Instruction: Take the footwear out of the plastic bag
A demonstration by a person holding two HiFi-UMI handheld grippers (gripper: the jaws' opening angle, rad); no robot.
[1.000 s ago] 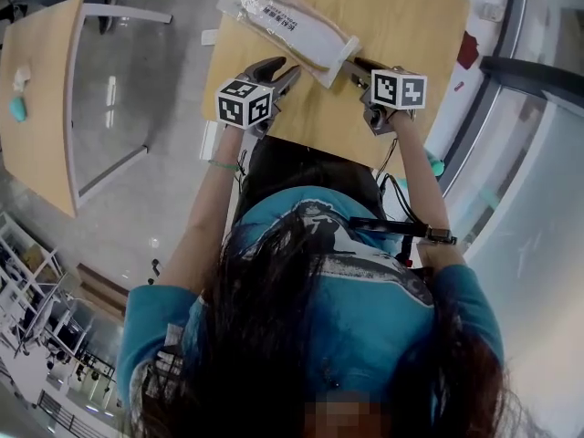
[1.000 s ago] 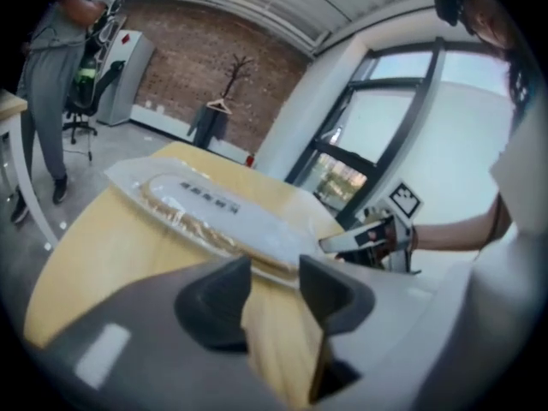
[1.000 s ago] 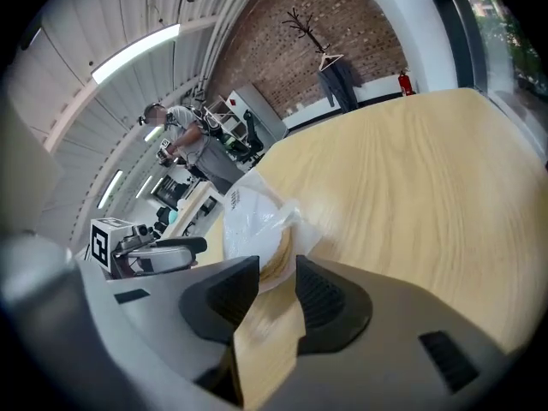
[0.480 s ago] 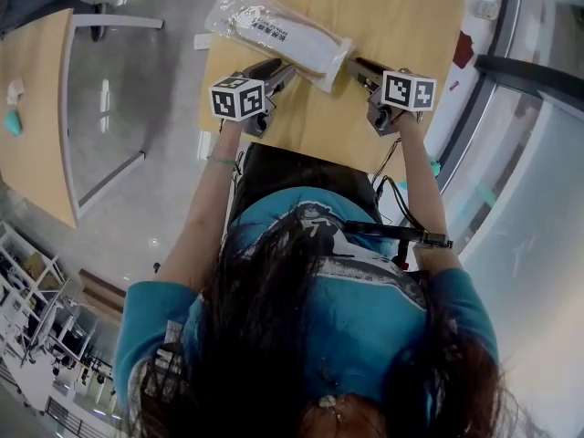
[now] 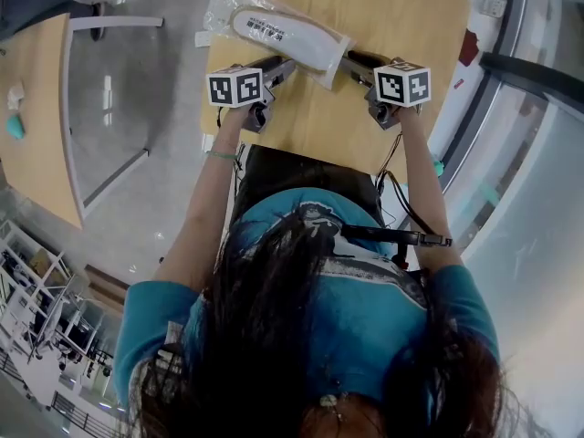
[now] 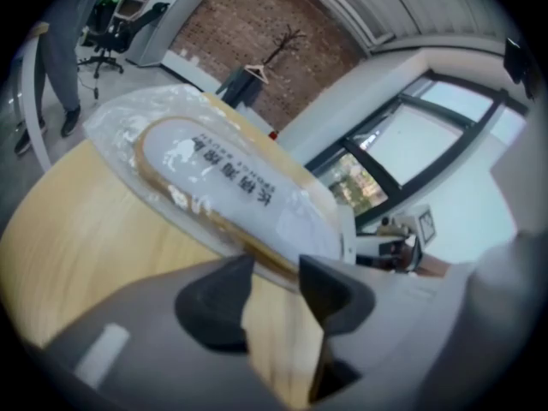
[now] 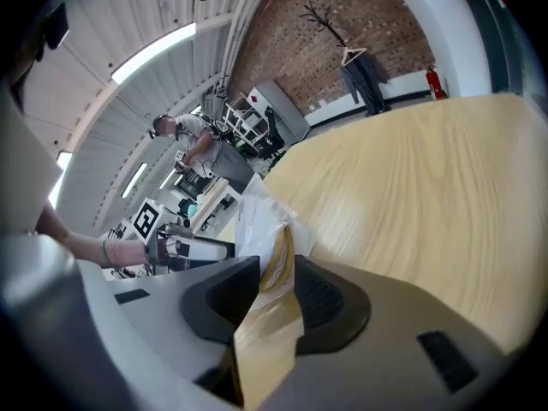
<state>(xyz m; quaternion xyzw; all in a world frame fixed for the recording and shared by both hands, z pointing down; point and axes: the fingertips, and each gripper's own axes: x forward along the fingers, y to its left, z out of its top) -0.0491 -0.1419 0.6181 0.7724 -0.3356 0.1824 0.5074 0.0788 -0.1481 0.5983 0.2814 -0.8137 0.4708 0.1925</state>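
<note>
Plastic bag (image 5: 222, 9), slipper (image 5: 278, 33) still sealed inside, has been swung slightly toward 11 o'clock on the surface (image 5: 392, 16). Its 4 o'clock end is clamped by the right claw (image 7: 276, 268). The left claw (image 6: 276, 268), jaws apart, has been brought to its 6 o'clock edge. Extraction judged not begun.

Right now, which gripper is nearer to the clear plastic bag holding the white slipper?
Right. The right gripper is shut on one end of the clear plastic bag. The left gripper sits just short of its long edge, jaws apart, nothing between them.
</note>
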